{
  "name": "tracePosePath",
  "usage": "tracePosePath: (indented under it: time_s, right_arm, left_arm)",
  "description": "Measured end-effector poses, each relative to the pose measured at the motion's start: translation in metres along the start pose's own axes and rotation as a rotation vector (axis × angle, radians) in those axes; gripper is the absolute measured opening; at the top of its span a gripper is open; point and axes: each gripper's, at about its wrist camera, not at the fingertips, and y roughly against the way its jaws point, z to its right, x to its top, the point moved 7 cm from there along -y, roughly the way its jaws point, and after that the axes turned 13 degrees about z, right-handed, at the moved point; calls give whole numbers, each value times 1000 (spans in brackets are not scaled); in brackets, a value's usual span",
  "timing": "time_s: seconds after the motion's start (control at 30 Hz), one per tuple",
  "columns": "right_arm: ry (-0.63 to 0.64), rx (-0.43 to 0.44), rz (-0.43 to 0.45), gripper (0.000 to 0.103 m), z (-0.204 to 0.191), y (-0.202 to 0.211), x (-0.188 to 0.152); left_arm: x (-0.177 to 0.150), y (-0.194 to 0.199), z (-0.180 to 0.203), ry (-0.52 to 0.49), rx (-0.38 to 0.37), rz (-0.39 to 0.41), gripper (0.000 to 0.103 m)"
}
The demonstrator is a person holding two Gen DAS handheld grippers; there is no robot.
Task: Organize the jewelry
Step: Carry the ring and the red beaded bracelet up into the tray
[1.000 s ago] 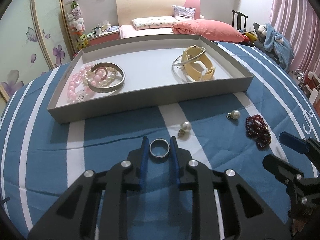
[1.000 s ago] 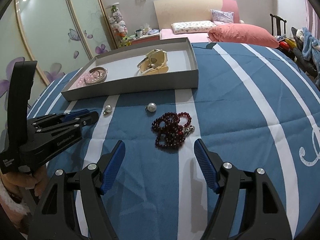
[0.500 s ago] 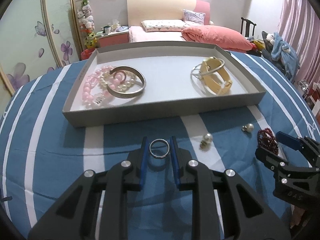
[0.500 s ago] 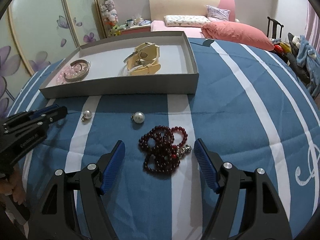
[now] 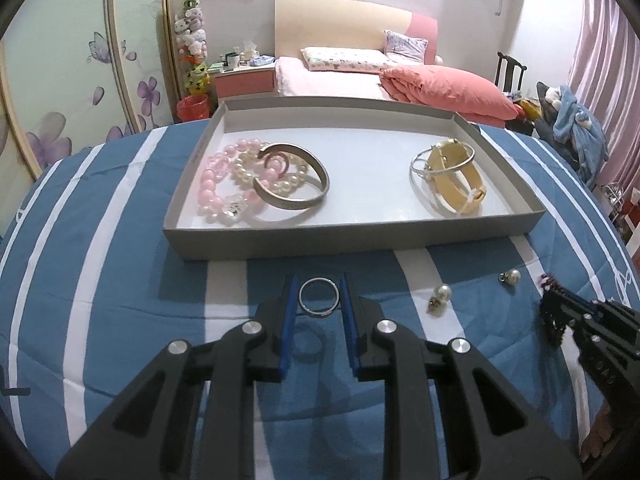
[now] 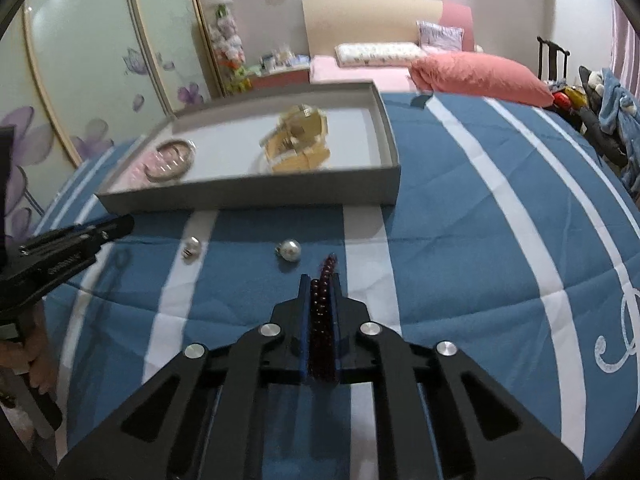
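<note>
Dark-red bead bracelet (image 6: 323, 312) sits bunched, largely hidden, pinched between right gripper (image 6: 322, 280) fingers; left gripper (image 5: 319, 284) fingers pinch a thin silver ring (image 5: 319, 296).

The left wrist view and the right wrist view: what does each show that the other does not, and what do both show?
Only the left wrist view shows the ring between the left gripper's pads. Only the right wrist view shows the dark red beads pinched deep in the shut right gripper. Both show the tray with bracelets and two pearl earrings on the blue striped cloth.
</note>
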Motion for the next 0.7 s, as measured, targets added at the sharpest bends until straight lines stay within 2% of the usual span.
tracePosePath:
  time_s: [0.3,0.7]
  right_arm:
    - [21,53,173,9,-20,33,36]
    - [19,89,243,9,-30,49,51]
  left_arm:
    - [4,21,-1,5,-5,50,22]
    - [15,37,-13,44,9,100,22]
